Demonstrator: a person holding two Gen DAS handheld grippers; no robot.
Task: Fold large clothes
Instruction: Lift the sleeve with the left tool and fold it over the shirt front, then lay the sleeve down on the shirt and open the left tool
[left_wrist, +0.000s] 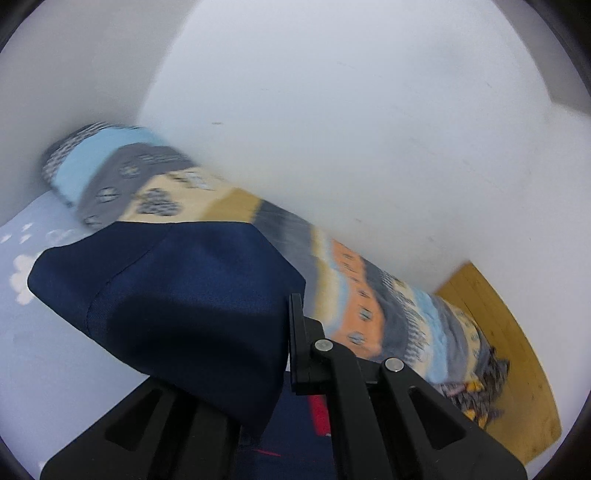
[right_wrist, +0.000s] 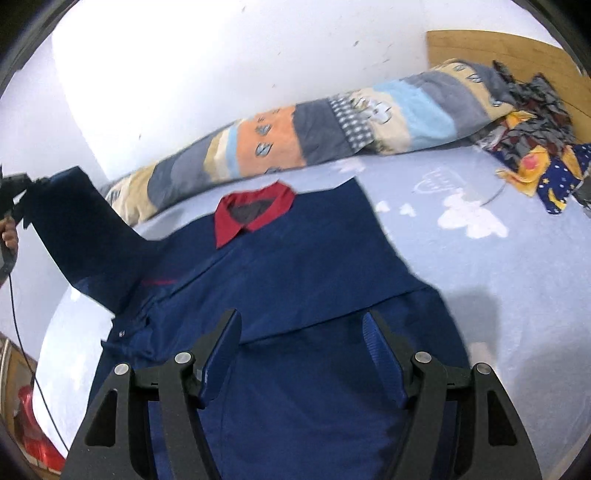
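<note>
A navy shirt (right_wrist: 295, 266) with a red collar (right_wrist: 255, 214) lies flat on the light blue bedsheet (right_wrist: 498, 295). Its left sleeve (right_wrist: 85, 229) is lifted off the bed toward the upper left. At the left edge of the right wrist view, my left gripper (right_wrist: 16, 192) holds that sleeve's end. In the left wrist view the left gripper (left_wrist: 286, 310) is shut on the sleeve (left_wrist: 177, 295), whose cloth drapes over and hides one finger. My right gripper (right_wrist: 301, 315) hovers open over the shirt's lower body with nothing between its fingers.
A rolled patchwork quilt (right_wrist: 332, 129) lies along the white wall behind the shirt. A heap of patterned clothes (right_wrist: 535, 147) sits at the bed's far right, by a wooden headboard (right_wrist: 498, 48). A hand (right_wrist: 9, 236) and a cable (right_wrist: 22, 332) show at the left edge.
</note>
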